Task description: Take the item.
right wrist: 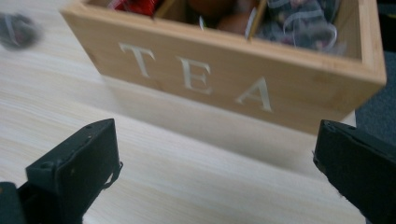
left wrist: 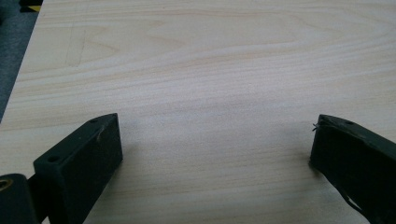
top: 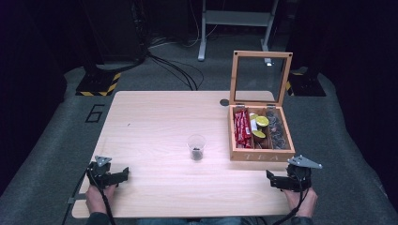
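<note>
A wooden tea box (top: 260, 154) marked TEA stands open on the right of the table, lid upright. It holds red packets (top: 242, 127), yellow-topped capsules (top: 259, 126) and clear-wrapped tea bags (top: 278, 129). A clear plastic cup (top: 196, 146) with something dark at its bottom stands mid-table. My right gripper (top: 277, 180) hovers low at the front right, just before the box front (right wrist: 205, 77), jaws wide open and empty. Near the front left corner my left gripper (top: 117, 176) rests low over bare wood (left wrist: 210, 116), open and empty.
The light wooden table (top: 155, 117) has a small dark round hole (top: 224, 102) near its far edge. Grey carpet surrounds it. Cables (top: 178, 70), a yellow-black striped base (top: 98, 84) and a white stand frame (top: 234, 23) lie beyond the far edge.
</note>
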Available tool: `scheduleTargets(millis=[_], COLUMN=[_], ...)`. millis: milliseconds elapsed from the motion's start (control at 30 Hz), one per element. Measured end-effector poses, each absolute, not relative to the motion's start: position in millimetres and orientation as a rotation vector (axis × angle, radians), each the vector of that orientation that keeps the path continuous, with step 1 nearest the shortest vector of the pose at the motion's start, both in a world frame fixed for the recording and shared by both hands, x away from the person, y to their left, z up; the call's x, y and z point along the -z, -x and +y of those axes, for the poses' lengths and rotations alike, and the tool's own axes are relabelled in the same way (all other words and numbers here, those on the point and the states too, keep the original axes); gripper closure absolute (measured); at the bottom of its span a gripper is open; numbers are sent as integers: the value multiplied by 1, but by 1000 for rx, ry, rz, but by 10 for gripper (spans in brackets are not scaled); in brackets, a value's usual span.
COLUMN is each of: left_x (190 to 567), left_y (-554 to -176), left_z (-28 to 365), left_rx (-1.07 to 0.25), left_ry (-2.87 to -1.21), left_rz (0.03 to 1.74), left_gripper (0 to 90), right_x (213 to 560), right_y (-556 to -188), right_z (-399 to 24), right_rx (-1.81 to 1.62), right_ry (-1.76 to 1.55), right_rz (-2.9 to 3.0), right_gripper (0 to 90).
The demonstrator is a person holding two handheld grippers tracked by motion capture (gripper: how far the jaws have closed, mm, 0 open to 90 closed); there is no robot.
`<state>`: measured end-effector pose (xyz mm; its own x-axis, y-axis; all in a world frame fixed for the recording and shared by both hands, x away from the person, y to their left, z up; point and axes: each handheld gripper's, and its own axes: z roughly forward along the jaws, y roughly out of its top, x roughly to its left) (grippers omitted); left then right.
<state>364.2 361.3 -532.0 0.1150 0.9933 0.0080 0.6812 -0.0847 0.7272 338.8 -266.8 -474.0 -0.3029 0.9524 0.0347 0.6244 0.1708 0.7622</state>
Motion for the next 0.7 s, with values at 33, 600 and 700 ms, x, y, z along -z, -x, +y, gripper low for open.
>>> scheduleTargets(millis=[33, 600, 700], left_x=[532, 532, 532], left_y=[-364, -364, -364], left_z=[361, 361, 361], left_rx=[-709, -707, -708], left_ry=[-1829, -1830, -1829], left_rz=[1624, 1624, 1624], left_gripper=[21, 22, 22], right_x=[481, 530, 530], right_y=[-339, -349, -350], right_z=[-270, -287, -288], right_rx=[-949, -851, -851], right_ry=[-1511, -1540, -1533], right_rz=[1994, 2000, 2006], right_gripper=[0, 0, 0])
